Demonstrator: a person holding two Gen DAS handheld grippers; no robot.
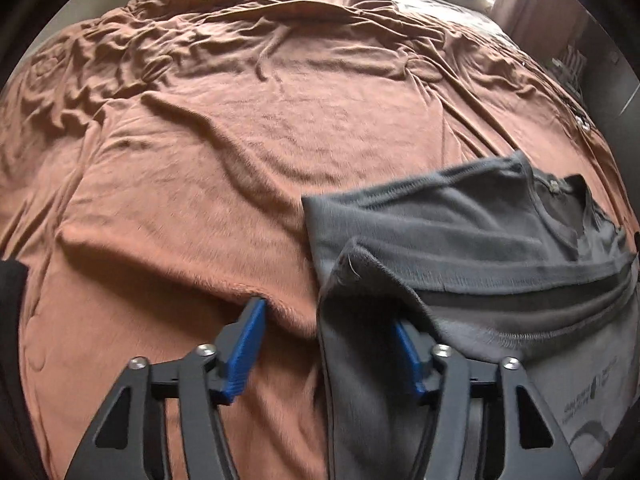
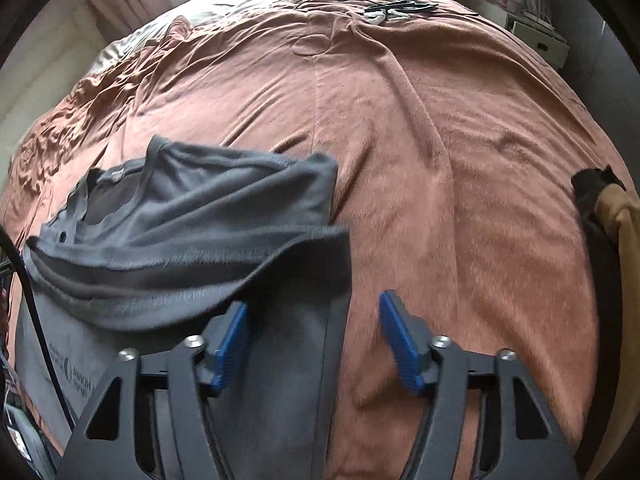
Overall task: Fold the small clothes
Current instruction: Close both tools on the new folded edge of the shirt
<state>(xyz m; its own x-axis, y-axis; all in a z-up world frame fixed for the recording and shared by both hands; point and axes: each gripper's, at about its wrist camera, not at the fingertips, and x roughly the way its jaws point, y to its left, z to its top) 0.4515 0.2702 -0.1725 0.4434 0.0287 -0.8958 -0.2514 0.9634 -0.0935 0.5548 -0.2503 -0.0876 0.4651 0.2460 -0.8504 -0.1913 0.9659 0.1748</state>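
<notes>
**Ana:** Folding was already under way, as I read it. The grey shirt (image 1: 472, 248) lay on the bed's brown blanket (image 1: 240, 140), its far part turned back over the near part so that a hem band ran across the middle. The collar and a small button showed at the far side.

**Ben:** And where were the two tools?

**Ana:** At the near corners of the shirt, one on each side. The left gripper (image 1: 328, 344) straddled the shirt's left edge: its right finger (image 1: 408, 356) was tucked under or against a lifted flap of cloth, while the left finger (image 1: 244, 352) stood over bare blanket. The right gripper (image 2: 316, 336) mirrored that, with the shirt's right edge running up between its fingers.

**Ben:** Clamped, then?

**Ana:** No. Both pairs of fingers stood apart, with a plain gap and the blue pads not pressing the cloth from both sides. I would call it the moment just around a grip or a release; which of the two the pictures could not tell me.

**Ben:** What did the next move call for?

**Ana:** In my judgement, pinching both corners evenly and carrying them together, so the fold stayed square. The cloth looked soft and limp, so a grip on one layer only would have let the lower layer drag and wrinkle. Another dark and tan garment (image 2: 612, 216) waited at the right edge of the bed, well apart.
</notes>
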